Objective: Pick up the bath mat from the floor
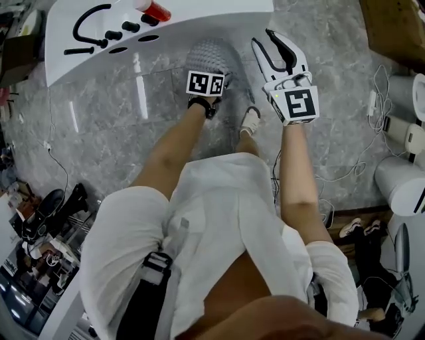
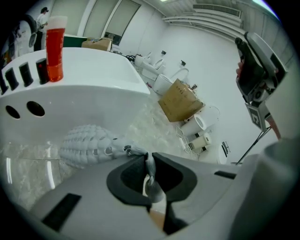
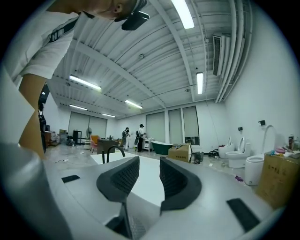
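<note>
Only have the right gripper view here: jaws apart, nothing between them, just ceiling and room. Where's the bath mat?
Observer: The grey bobbled bath mat is in the left gripper, whose jaws are closed on one edge of it.
Operator: Off the floor?
Observer: It hangs bunched from the jaws over the grey marble floor. I cannot tell whether its far end has cleared the floor.
Operator: Anything close to it?
Observer: The white bathtub rim lies just beyond it, with a red bottle standing on it.
</note>
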`<state>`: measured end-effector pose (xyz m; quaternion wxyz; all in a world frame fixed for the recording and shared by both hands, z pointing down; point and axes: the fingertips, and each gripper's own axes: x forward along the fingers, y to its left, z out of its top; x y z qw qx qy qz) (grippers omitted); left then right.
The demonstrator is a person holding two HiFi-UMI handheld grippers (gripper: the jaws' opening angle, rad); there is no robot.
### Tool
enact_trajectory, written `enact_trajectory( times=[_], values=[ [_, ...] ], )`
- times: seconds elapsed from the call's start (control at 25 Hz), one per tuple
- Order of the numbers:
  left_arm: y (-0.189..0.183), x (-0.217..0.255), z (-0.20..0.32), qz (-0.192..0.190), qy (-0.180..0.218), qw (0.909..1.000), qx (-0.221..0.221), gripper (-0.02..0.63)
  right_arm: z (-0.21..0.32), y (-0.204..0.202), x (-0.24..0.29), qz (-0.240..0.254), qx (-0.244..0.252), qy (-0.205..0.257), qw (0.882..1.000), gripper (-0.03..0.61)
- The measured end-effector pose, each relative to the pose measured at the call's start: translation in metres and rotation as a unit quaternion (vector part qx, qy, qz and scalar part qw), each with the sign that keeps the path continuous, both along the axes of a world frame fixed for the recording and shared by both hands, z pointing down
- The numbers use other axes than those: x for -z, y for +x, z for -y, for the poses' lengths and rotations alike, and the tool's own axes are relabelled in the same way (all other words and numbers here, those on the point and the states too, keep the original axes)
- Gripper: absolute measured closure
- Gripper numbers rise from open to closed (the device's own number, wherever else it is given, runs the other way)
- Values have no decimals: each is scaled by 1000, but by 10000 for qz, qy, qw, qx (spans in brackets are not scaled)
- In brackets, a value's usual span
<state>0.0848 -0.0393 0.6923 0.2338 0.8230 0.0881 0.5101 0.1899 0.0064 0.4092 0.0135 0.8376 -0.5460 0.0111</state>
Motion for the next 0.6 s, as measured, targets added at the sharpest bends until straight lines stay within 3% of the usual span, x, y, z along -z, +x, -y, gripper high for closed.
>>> enact_trajectory(
  times=[0.32, 0.6],
  values=[
    [6, 110, -20, -235, 30, 9995, -198, 574, -29, 12, 61, 0, -55, -15, 10000, 426],
    [3, 191, -9, -837, 160, 9932, -788, 574, -31, 13, 107, -107, -310, 30, 9995, 430]
  ],
)
